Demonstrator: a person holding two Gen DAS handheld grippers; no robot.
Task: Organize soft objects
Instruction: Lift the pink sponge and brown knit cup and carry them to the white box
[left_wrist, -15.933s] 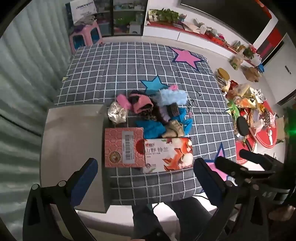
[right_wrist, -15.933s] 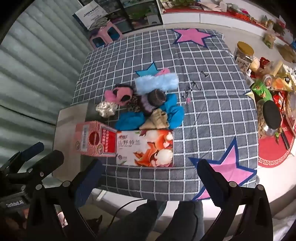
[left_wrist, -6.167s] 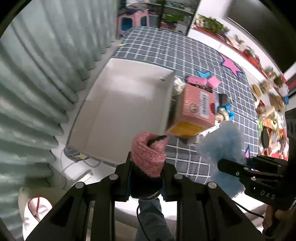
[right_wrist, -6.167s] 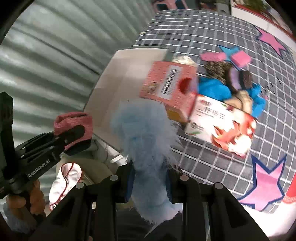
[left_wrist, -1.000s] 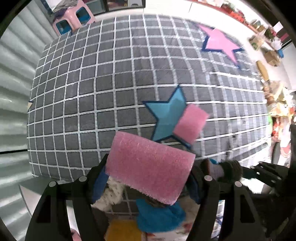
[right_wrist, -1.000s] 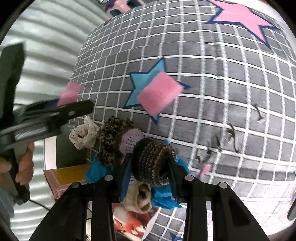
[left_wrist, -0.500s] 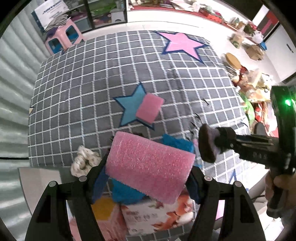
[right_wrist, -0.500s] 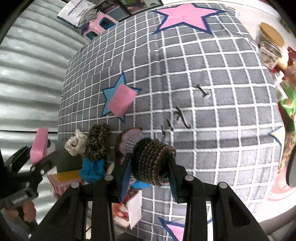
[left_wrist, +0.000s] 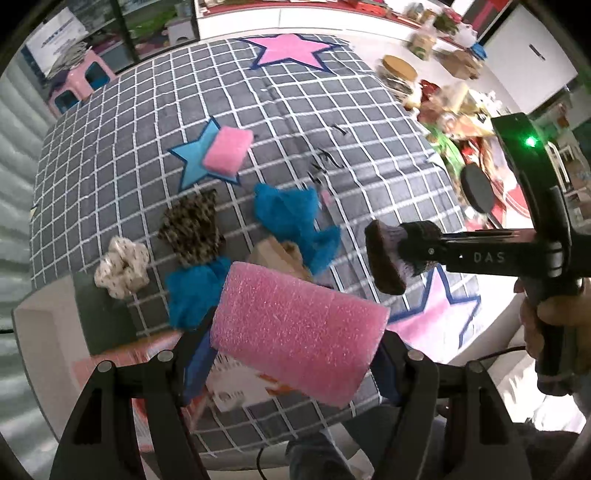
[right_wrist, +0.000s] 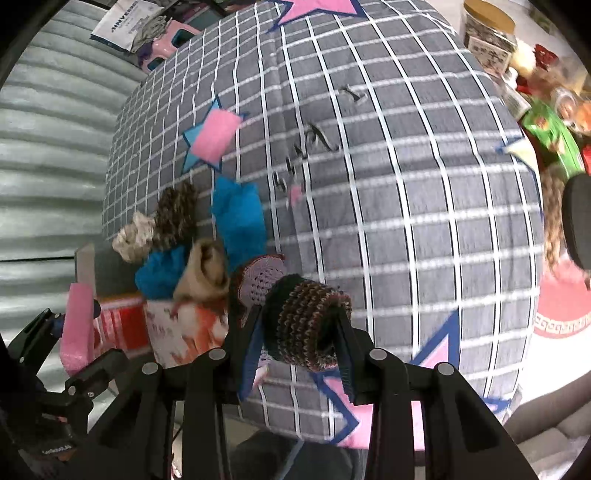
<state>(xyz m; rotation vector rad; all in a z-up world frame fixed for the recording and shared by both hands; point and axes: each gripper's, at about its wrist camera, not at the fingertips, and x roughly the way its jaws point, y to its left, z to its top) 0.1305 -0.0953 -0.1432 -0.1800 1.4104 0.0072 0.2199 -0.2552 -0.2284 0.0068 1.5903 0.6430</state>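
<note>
A grey checked cloth (left_wrist: 332, 110) with pink and blue stars covers the surface, with a pleated curtain at the left and a cluttered floor at the right.

At the left edge sits a white bin (left_wrist: 40, 332), mostly out of view. Beside it lie a spotted cream scrunchie (left_wrist: 122, 267), a leopard-print scrunchie (left_wrist: 194, 232), blue cloths (left_wrist: 291, 214) and a beige bundle (right_wrist: 205, 267), all touching in one heap behind two printed boxes (right_wrist: 177, 328). A small pink sponge (left_wrist: 227, 149) lies apart on the blue star.

The left tool (left_wrist: 291, 354) is clamped on a large pink foam block (left_wrist: 299, 332), held across its width above the boxes. The foam looks coarse and springy, barely dented. The right tool (right_wrist: 301, 336) is squeezed nearly together on a brown knitted roll (right_wrist: 306, 325) with a lilac crocheted piece (right_wrist: 258, 284) hanging beside it.

Risks, as I judge them: the foam is held near one edge and could spring or pivot out if the hand swings fast toward the bin. The lilac piece may not be pinched at all and could drop. Both tools travelling the same way could collide.
</note>
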